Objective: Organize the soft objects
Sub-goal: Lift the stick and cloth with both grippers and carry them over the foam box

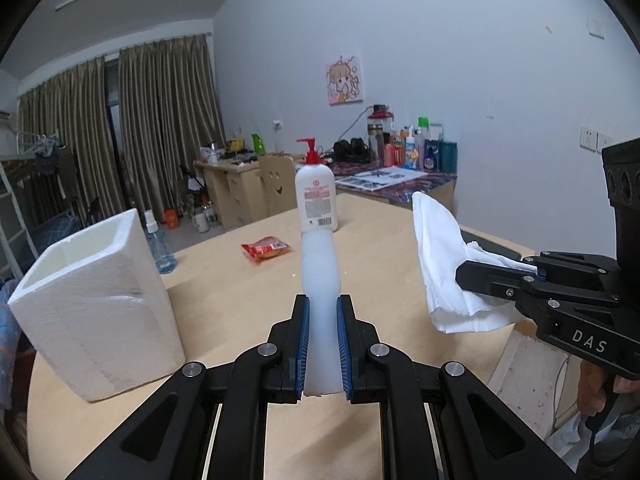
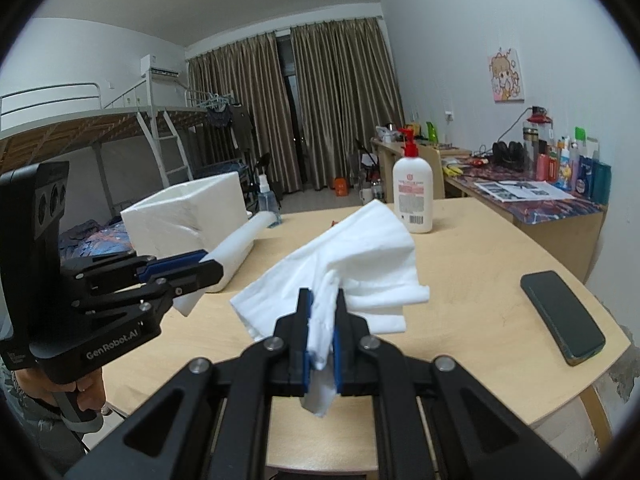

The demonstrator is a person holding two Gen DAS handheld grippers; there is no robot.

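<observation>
Your left hand-held gripper (image 1: 323, 312) is clamped on a white foam strip (image 1: 320, 268), held clear above the tabletop (image 1: 224, 280). Your right hand-held gripper (image 2: 323, 308) pinches a bunched white cloth (image 2: 360, 256), which also hangs free of the wood. Keep both grips firm and carry each piece high enough not to drag. The likely goal is the open foam box (image 1: 100, 292) beyond on the left; come in over its rim before letting go, and steer clear of the lotion bottle (image 1: 316, 196) farther back.
</observation>
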